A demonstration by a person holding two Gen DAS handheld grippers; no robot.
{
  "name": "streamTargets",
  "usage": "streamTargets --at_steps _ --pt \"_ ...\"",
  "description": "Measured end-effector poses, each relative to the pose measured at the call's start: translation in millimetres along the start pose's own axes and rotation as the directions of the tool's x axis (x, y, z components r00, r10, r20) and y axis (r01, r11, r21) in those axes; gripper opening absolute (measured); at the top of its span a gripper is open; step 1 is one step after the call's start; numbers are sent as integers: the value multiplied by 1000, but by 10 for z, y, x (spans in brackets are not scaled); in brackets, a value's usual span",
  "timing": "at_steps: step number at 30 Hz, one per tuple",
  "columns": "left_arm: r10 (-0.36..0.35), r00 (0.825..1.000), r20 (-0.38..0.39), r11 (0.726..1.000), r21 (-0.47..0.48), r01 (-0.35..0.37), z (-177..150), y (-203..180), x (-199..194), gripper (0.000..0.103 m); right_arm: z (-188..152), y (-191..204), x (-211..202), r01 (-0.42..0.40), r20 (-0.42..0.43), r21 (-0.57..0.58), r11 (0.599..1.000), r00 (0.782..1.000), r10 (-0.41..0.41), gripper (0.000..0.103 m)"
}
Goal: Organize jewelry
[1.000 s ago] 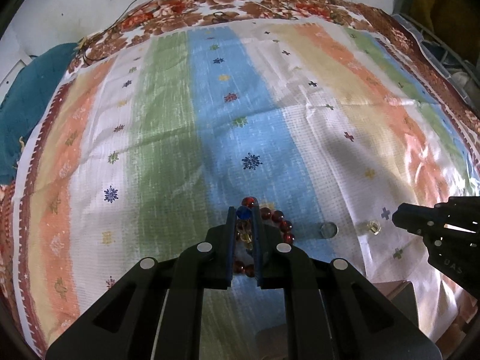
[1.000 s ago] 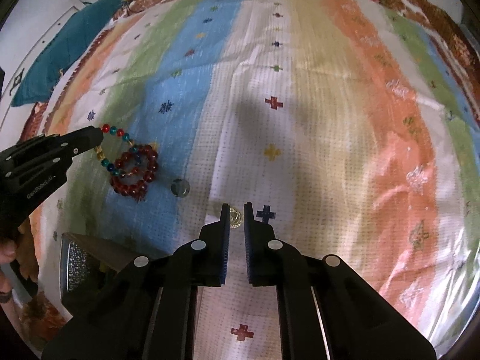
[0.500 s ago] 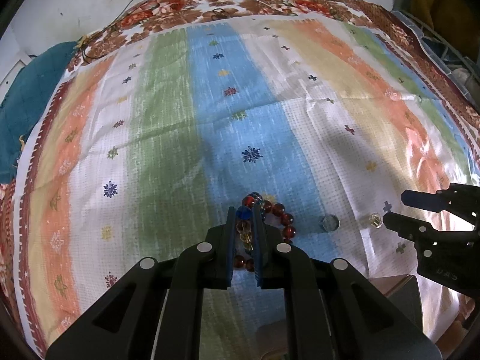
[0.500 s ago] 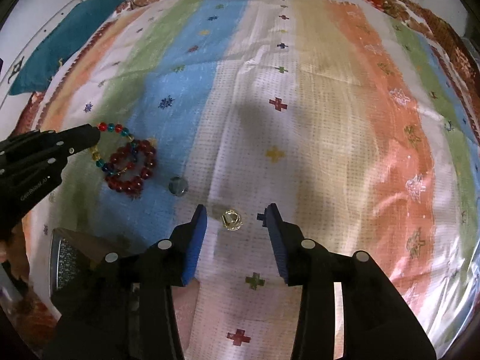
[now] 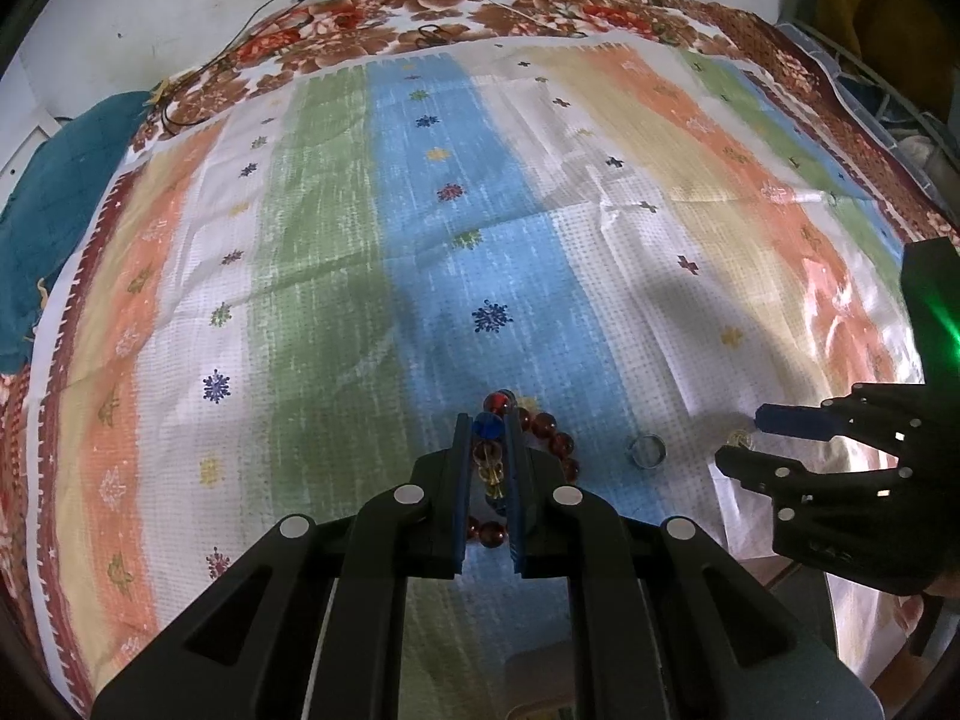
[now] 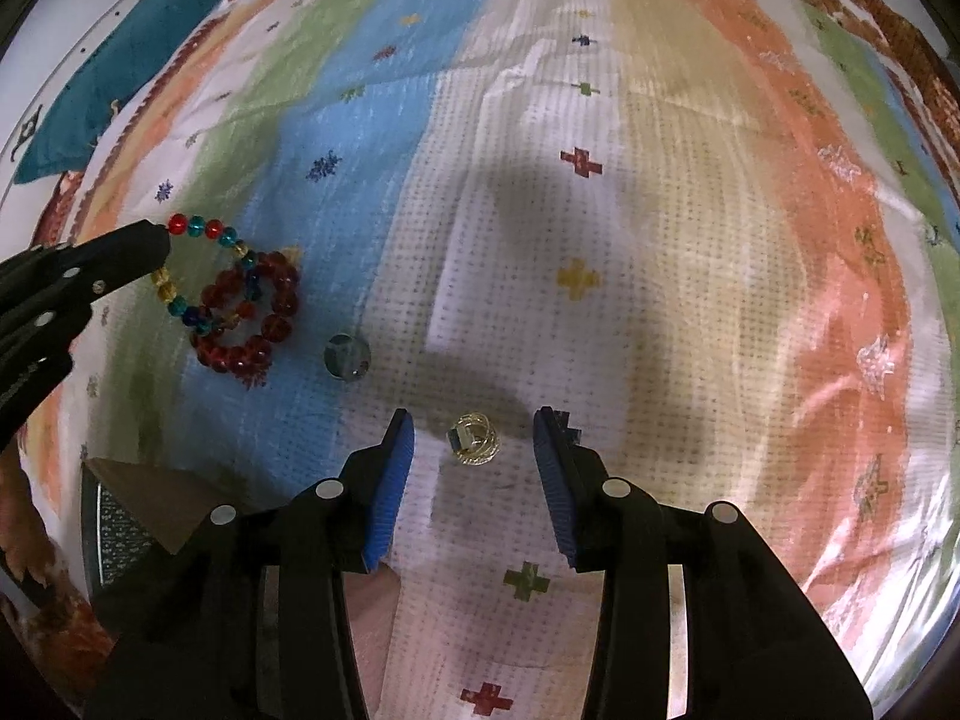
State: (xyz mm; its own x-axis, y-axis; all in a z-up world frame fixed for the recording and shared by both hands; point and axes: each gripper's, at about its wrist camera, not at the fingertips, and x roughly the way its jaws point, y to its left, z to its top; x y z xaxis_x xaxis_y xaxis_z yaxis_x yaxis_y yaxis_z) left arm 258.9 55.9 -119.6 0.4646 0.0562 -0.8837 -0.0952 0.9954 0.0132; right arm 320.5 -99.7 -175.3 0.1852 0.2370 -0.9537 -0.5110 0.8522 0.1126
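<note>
on the striped cloth (image 6: 690,228) i see the jewelry lying in front of my 2 grippers. my left gripper (image 5: 487,420) has its jaws closed on the multicolour bead bracelet (image 6: 204,276), holding it at the red and blue beads; the rest of this bracelet hangs down and rests over the dark red bead bracelet (image 6: 258,324), which lies on the blue stripe. near to these, on the edge of the blue stripe, lies a silver ring (image 6: 347,355) alone on the cloth. my right gripper (image 6: 474,450) has its jaws wide open, and the gold ring (image 6: 474,447) lies on the white stripe between the 2 blue pads (image 6: 393,480), not touching them. from the left wrist view i see the gold ring (image 5: 739,438) just between the tips of the right gripper (image 5: 744,438), and the silver ring (image 5: 645,450) is between both grippers. at the low left of the right view i see a dark box (image 6: 120,534) with a brown flap.
</note>
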Motion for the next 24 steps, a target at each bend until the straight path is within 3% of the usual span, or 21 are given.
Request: streamTargets --at_steps 3,5,7,24 --pt "-1 1000 -1 1000 1 1 2 0 0 9 -2 12 5 11 -1 -8 1000 1000 -11 38" --pt "-2 1000 1 1000 2 2 1 -10 -3 9 1 2 7 10 -8 -3 1000 1000 -10 25" --pt "-4 1000 0 1000 2 4 0 -16 -5 9 -4 -17 3 0 -13 1 1000 1000 0 19" --pt "-37 999 30 999 -12 37 3 -22 -222 9 -76 73 -376 11 74 -38 999 997 -8 18"
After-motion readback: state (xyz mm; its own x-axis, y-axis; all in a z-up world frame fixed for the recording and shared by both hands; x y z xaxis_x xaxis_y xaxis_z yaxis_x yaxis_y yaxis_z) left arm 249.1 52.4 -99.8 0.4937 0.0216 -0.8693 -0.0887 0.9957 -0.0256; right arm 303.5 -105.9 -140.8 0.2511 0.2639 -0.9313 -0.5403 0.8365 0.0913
